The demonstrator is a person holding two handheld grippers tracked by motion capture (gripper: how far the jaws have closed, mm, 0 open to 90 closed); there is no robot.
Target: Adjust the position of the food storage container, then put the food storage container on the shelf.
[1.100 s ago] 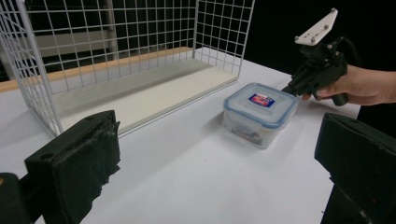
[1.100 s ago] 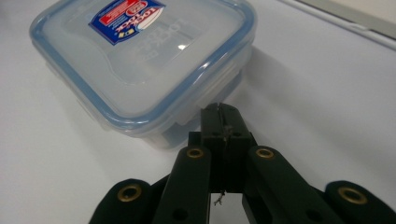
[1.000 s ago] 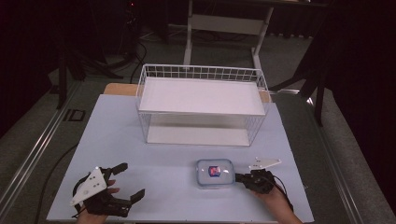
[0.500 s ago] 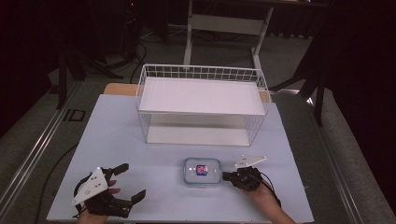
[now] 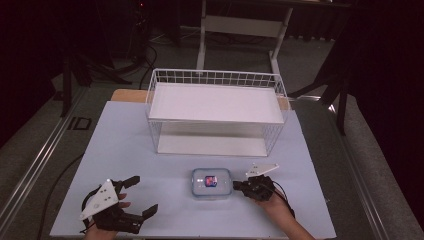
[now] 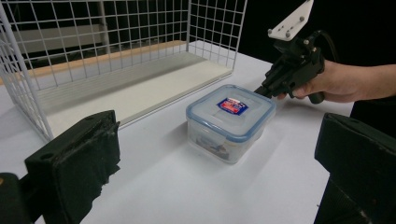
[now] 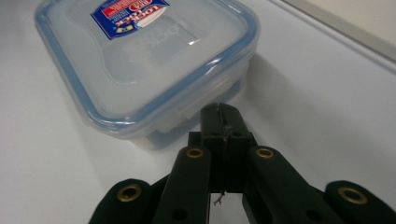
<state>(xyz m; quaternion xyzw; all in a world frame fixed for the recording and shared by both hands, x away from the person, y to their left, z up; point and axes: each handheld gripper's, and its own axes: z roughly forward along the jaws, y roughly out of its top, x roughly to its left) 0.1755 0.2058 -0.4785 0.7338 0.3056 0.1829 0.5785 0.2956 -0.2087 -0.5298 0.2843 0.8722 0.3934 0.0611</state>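
Note:
A clear plastic food box (image 5: 211, 182) with a blue-rimmed lid and a red-and-blue label sits on the pale table, in front of the wire basket. My right gripper (image 5: 236, 186) is shut with nothing between its jaws. Its tip rests against the box's right side, at the lid's edge (image 7: 187, 109). In the left gripper view the box (image 6: 231, 119) stands ahead, with the right gripper (image 6: 260, 90) at its far corner. My left gripper (image 5: 144, 195) is open and empty near the table's front left, well apart from the box.
A white wire basket (image 5: 217, 77) with a flat white shelf stands at the back middle of the table (image 5: 125, 145). Dark floor and a desk frame lie beyond. There is bare table to the left of the box.
The box has slid leftward across the table, with my shut right gripper following right behind it. My left gripper has stayed in place.

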